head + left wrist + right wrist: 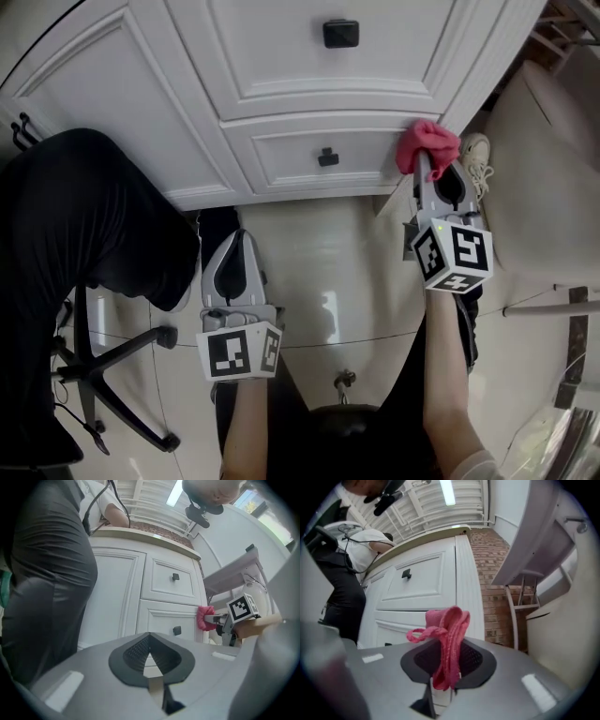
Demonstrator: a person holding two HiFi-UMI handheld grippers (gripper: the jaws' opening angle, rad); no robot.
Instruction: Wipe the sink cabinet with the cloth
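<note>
Looking down through the head view, I see my right gripper (425, 161) with its jaws clamped on a crumpled pink cloth (427, 143). The cloth sits against the right edge of the white panelled sink cabinet (141, 103), level with the lower drawer and its small black square knob (328, 157). My left gripper (236, 240) hangs lower, apart from the cabinet, above the glossy pale floor tiles (319, 272). A bystander's black trouser leg (84, 216) crowds the cabinet's left door, with a black chair base on casters (112, 375) beneath it. A white laced shoe (476, 155) lies just right of the cloth.

In the left gripper view, the jaws meet at their tips with nothing between them. The cabinet front stands ahead. The cloth shows at the lower drawer's right edge, and the dark trouser leg fills the left side.

In the right gripper view, the cloth is pinched between the jaws and bunches up above them. A red-brown brick wall (494, 578) runs beside the cabinet's end, and a white slanted panel on thin legs (543, 536) stands further right.
</note>
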